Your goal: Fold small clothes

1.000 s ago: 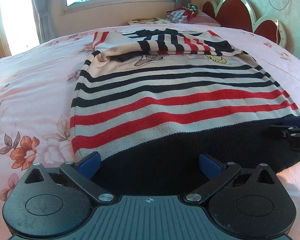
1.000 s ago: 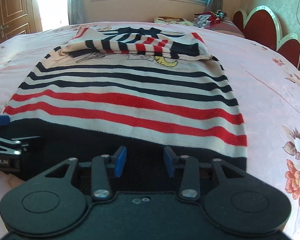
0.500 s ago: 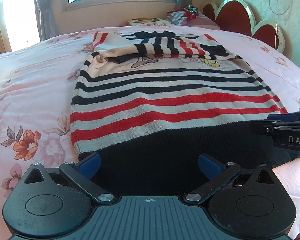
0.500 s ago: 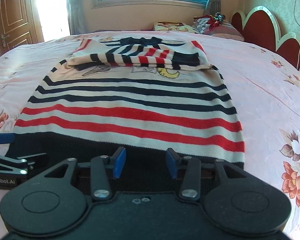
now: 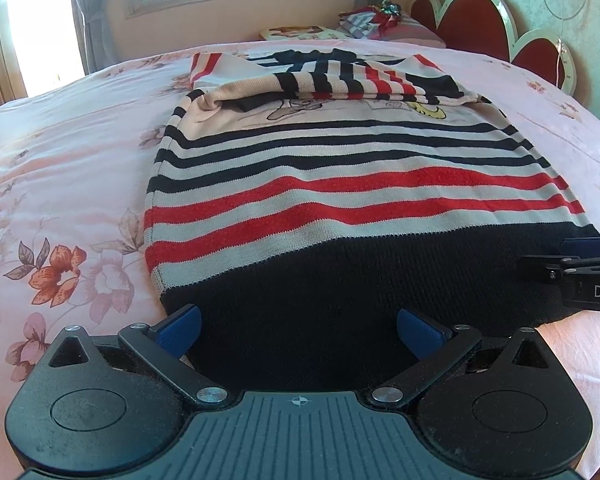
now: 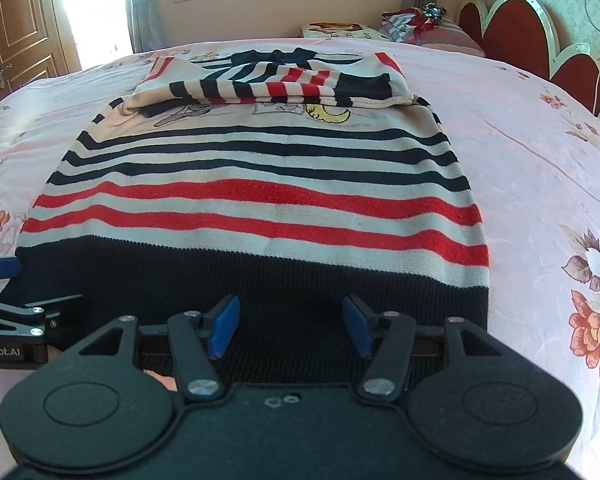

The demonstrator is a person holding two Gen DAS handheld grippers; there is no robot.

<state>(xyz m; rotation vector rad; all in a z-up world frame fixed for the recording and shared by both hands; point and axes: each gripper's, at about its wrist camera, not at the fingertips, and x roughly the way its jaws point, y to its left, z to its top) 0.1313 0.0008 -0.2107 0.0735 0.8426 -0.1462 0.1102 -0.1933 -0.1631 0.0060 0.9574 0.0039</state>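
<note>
- Striped sweater lies flat on the bed, sleeves folded across the chest.
- Left gripper and right gripper: jaws spread, empty, at the black hem.
- Risk: pinching only the top layer, or uneven lifts, skews the fold.

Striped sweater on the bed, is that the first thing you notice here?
Yes. The striped sweater fills the middle of the pink flowered bedspread, its sleeves folded across the chest over a cartoon print. Both open grippers, left gripper and right gripper, sit at its black hem, and red heart-shaped headboards stand at the far right.
</note>
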